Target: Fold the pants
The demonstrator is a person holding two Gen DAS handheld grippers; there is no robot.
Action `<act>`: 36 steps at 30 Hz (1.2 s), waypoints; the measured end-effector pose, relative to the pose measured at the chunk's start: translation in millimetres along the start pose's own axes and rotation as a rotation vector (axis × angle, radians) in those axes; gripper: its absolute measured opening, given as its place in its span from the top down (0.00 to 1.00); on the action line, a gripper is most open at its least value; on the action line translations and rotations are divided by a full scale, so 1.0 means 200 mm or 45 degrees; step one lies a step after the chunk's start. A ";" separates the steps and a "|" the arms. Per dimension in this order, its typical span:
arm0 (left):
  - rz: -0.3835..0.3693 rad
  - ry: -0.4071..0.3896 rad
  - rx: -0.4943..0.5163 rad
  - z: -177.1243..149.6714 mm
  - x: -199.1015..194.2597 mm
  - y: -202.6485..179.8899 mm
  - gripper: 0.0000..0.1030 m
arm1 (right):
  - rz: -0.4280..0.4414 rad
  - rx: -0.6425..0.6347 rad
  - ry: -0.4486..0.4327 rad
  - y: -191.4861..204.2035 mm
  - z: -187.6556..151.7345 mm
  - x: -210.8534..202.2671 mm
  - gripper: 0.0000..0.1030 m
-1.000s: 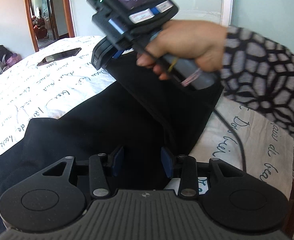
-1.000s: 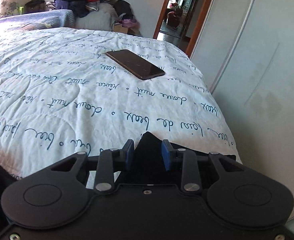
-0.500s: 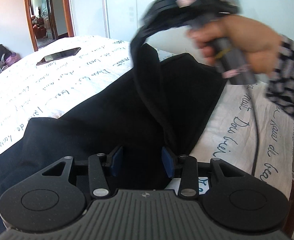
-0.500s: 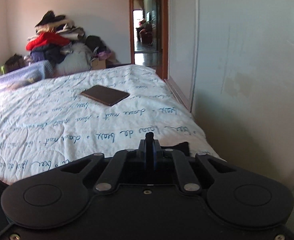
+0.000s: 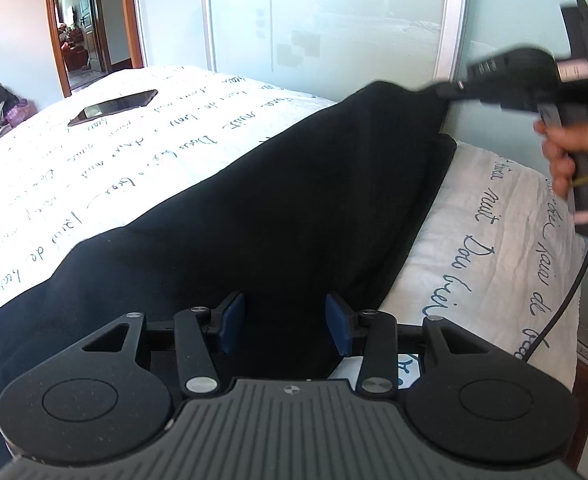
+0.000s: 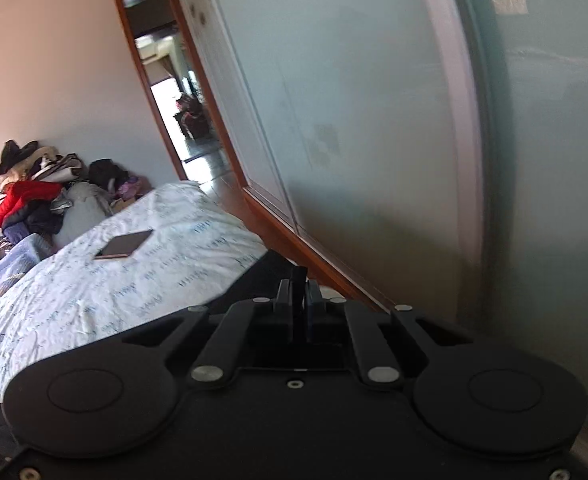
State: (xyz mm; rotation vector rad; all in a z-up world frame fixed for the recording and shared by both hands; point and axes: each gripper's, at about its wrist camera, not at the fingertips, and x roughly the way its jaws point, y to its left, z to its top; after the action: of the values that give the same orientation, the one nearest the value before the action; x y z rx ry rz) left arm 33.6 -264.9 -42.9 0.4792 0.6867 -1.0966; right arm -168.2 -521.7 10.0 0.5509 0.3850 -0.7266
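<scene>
Black pants (image 5: 294, 200) lie on the white script-print bedspread (image 5: 94, 168). My left gripper (image 5: 285, 322) hovers low over the near part of the pants. Its jaws are opening, and the blue pads (image 5: 230, 320) stand apart over the cloth without pressing it. A hand (image 5: 566, 152) holds my right gripper (image 5: 454, 90) at the upper right, shut on the far corner of the pants, which is lifted and drawn taut. In the right wrist view the right gripper (image 6: 298, 296) is closed with a strip of black cloth (image 6: 299, 274) sticking up between its fingers.
A dark phone (image 5: 114, 106) lies on the bed further back. Frosted sliding wardrobe doors (image 5: 334, 20) run close along the bed's right side. A clothes pile (image 6: 34, 196) sits beyond the bed near a doorway (image 6: 182, 120). A cable (image 5: 574, 280) hangs from the right gripper.
The right gripper shut on the pants corner, rolled, and swung it to the right, pulling the cloth out flat and taut. The left gripper stayed put, its pads slightly wider apart.
</scene>
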 end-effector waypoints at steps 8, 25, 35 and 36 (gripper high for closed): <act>-0.011 0.009 -0.017 0.01 -0.01 0.01 0.50 | -0.019 0.144 0.058 -0.10 -0.10 0.03 0.94; 0.165 0.004 -0.145 -0.11 -0.24 0.23 0.28 | 0.021 -0.384 0.233 0.41 -0.12 0.30 0.57; 0.516 -0.067 -0.218 -0.29 -0.48 0.40 0.29 | 0.655 -0.779 0.128 1.21 -0.27 0.12 0.57; 0.571 -0.063 -0.246 -0.33 -0.52 0.45 0.28 | 0.760 -0.836 0.157 1.32 -0.32 0.13 0.58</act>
State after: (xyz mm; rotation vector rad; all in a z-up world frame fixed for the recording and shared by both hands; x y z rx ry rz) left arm 69.0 -120.2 -12.8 0.4127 0.5975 -0.6123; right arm 29.6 -334.4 34.9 0.0664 0.5124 0.0283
